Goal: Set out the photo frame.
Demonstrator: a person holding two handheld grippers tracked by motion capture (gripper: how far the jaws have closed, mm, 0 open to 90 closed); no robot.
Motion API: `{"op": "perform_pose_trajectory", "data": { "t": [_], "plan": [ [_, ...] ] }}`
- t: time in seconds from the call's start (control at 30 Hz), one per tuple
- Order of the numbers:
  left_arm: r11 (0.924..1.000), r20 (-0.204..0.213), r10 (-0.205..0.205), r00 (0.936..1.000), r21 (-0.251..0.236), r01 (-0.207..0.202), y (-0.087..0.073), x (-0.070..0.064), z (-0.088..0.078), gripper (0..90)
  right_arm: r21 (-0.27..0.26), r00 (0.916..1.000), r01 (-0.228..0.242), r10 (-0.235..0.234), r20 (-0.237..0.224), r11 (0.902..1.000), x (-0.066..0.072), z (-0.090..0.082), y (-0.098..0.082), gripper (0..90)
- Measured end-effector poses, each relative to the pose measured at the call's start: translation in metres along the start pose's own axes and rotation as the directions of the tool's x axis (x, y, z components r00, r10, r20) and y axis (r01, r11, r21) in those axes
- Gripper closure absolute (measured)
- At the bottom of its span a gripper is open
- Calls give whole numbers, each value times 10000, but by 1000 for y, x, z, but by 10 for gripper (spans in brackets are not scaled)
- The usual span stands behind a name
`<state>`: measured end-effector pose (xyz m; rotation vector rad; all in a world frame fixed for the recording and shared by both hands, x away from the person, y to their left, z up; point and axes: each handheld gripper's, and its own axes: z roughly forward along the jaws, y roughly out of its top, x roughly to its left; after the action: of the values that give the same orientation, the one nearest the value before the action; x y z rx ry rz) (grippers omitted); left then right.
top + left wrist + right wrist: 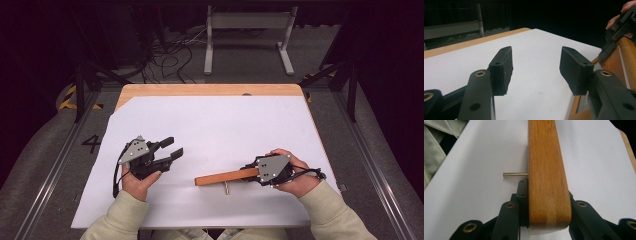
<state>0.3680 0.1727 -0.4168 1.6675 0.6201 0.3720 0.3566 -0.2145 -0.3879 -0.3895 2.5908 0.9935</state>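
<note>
The near end of the wooden bar (547, 182) is gripped between the right gripper (548, 220) jaws, its sides masked by them, and its far end is cut off by the top edge in the right gripper view. The metal pin (226, 188) is too small to be made out from above. The person's forearms (120, 215) are cropped at the bottom edge.

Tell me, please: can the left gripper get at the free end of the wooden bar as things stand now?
Probably yes. The left gripper is open and holds nothing, and only bare white sheet lies between it and the free end of the wooden bar. The right gripper clamps the other end.
</note>
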Motion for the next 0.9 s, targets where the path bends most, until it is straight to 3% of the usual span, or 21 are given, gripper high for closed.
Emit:
{"op": "perform_pose_trajectory", "data": {
  "t": [0.13,0.23,0.37,0.47,0.57,0.63,0.67,0.7,0.77,0.8,0.83,0.9],
  "plan": [
    [10000,-14,-11,10000,-1,11,0,0,0,442,377,9991,370,-379,214,9986,2,2,-3,707],
    [10000,-9,11,10000,-11,-11,0,0,1,442,448,9993,274,-285,243,9986,3,3,-6,704],
    [10000,15,-45,10000,47,44,-1,1,1,440,240,9993,-131,123,345,9996,4,2,-10,682],
    [9999,-2,-83,10000,99,83,-1,1,1,437,-68,9946,-847,850,601,9964,4,-1,-12,550],
    [9999,2,-98,10000,89,98,-1,2,1,431,-475,9778,-1863,1900,889,9813,5,-7,-18,433],
    [9999,0,-104,9999,69,104,-2,2,1,427,-701,9508,-2847,2909,1063,9560,7,-12,-23,389],
    [9999,-13,-93,10000,74,93,-2,2,1,426,-689,9447,-3007,3070,1155,9512,8,-13,-25,386],
    [9999,-27,-87,10000,81,87,-2,2,1,425,-636,9358,-3246,3302,1235,9437,10,-15,-27,389],
    [9999,-45,-74,10000,106,74,-2,3,1,424,-609,9067,-3942,3988,1371,9170,16,-21,-32,405],
    [9999,-45,-74,10000,106,74,-2,3,1,424,-609,9067,-3942,3988,1371,9170,16,-21,-32,405],
    [9999,-73,-55,10000,125,56,-2,3,1,424,-595,8985,-4108,4151,1428,9098,18,-23,-34,436],
    [9997,-51,-73,10000,232,74,-2,3,2,426,-642,8743,-4589,4633,1447,8862,26,-28,-41,568]
  ]
}}
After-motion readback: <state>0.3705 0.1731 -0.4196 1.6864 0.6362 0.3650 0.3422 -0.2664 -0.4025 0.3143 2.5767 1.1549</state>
